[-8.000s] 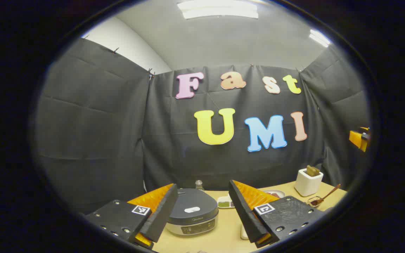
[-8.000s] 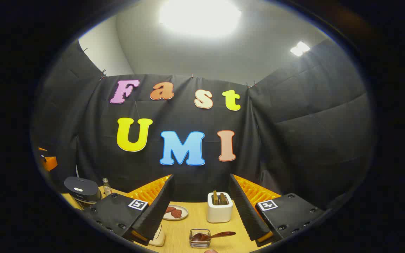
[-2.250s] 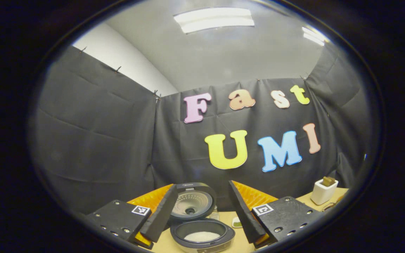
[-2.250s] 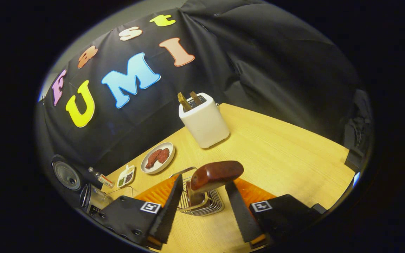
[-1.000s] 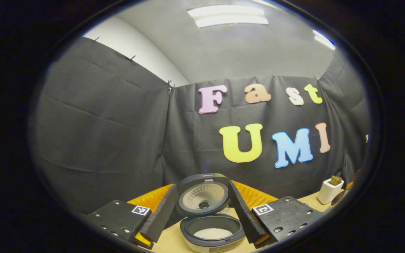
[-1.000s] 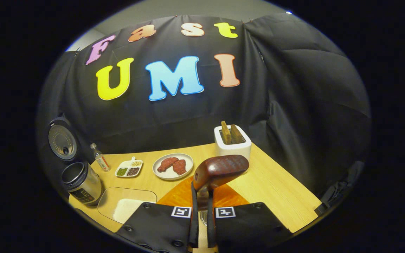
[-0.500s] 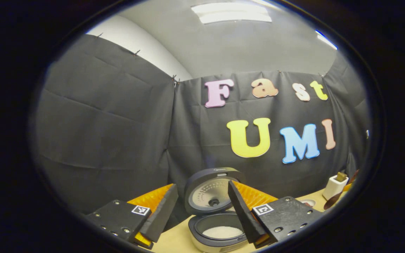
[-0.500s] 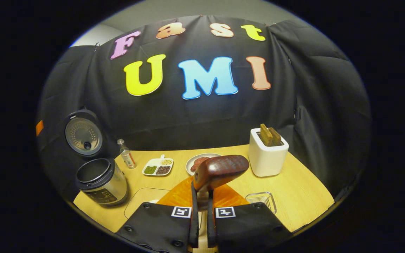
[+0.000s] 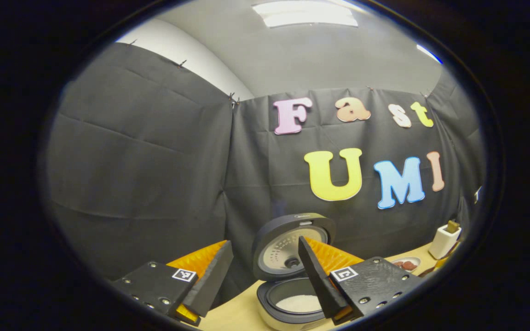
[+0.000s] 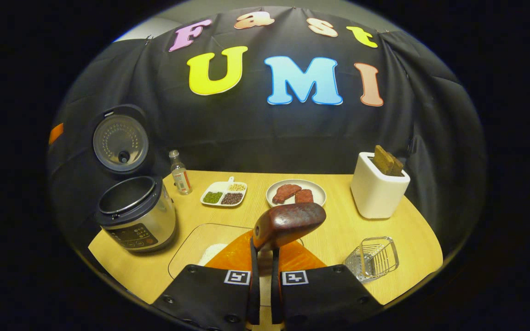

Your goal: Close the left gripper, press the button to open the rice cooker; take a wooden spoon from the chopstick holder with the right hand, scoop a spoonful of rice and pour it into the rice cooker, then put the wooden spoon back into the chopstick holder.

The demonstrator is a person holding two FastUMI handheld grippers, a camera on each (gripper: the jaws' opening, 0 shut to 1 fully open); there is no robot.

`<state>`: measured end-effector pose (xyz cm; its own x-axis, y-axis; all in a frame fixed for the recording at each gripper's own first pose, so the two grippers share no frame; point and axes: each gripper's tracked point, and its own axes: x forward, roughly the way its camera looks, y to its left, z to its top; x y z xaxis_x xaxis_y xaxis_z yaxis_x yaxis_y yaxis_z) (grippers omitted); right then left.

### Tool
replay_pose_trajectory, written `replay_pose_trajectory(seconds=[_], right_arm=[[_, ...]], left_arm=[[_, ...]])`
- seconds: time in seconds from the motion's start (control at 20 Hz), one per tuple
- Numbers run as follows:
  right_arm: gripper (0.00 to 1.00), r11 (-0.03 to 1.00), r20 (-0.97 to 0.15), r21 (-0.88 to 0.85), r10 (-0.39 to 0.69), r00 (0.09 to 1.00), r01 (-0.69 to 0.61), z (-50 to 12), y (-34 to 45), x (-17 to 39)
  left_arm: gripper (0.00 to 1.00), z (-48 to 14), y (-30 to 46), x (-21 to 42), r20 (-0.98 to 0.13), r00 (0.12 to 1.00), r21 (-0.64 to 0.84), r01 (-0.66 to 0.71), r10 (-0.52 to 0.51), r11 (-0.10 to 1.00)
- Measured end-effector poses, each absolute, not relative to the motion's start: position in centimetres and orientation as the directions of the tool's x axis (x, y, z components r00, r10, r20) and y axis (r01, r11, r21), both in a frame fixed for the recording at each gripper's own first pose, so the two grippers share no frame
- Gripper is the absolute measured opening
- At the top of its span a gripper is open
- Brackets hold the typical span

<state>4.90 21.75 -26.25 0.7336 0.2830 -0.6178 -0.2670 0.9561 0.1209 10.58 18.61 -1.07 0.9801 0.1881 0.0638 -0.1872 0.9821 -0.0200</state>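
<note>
Our right gripper (image 10: pixel 263 294) pinches the dark reddish-brown wooden spoon (image 10: pixel 288 223) above the light wooden table (image 10: pixel 384 230), while our left gripper (image 9: pixel 265 280) hangs spread before the open grey round rice cooker (image 9: pixel 288 276).

The left gripper view sits low, almost level with the light wooden worktop (image 9: pixel 233 317), facing the back wall and tilted upward to take in the ceiling; the open dark-lidded rice cooker (image 9: pixel 292 271) stands close ahead, slightly right of centre. The right gripper view looks from higher up, angled down across the worktop (image 10: pixel 329 230) toward the same wall, with the rice cooker (image 10: pixel 131 207) farther off at its left. Both views share the cooker and the white rectangular holder (image 9: pixel 444 239) (image 10: pixel 377 191).
</note>
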Motion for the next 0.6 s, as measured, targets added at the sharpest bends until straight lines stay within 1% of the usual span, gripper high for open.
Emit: replay_pose_trajectory(seconds=[0.2, 0.25, 0.3, 0.4, 0.5, 0.55, 0.6], right_arm=[[0.11, 0.946, -0.655, 0.146, 0.311, 0.689, -0.288, -28.3, 24.0, 3.9], [0.09, 0.944, -0.664, 0.152, 0.316, 0.678, -0.291, -28.7, 24.5, 3.7], [0.11, 0.943, -0.672, 0.156, 0.319, 0.668, -0.294, -29.1, 25.0, 3.5], [0.1, 0.939, -0.692, 0.162, 0.327, 0.643, -0.303, -29.8, 25.7, 2.8], [0.11, 0.936, -0.692, 0.163, 0.333, 0.64, -0.311, -29.7, 26.3, 2.4], [0.09, 0.933, -0.696, 0.166, 0.34, 0.633, -0.318, -29.7, 26.6, 2.2], [0.11, 0.929, -0.698, 0.179, 0.352, 0.623, -0.324, -29.7, 27.0, 1.9]], left_arm=[[0.88, -1.8, 19.5, 10.8, 0.053, 0.98, -0.015, -0.191, 0.191, 0.982], [0.88, -1.9, 19.7, 10.9, 0.051, 0.98, -0.014, -0.193, 0.193, 0.981], [0.88, -1.9, 19.8, 11.0, 0.05, 0.979, -0.015, -0.195, 0.195, 0.981], [0.88, -2.0, 20.3, 10.8, 0.047, 0.979, -0.015, -0.2, 0.201, 0.98], [0.88, -2.3, 20.6, 10.8, 0.045, 0.978, -0.018, -0.205, 0.206, 0.979], [0.88, -2.3, 20.8, 10.8, 0.043, 0.977, -0.021, -0.207, 0.208, 0.978], [0.88, -2.4, 21.0, 10.6, 0.042, 0.977, -0.026, -0.208, 0.209, 0.978]])
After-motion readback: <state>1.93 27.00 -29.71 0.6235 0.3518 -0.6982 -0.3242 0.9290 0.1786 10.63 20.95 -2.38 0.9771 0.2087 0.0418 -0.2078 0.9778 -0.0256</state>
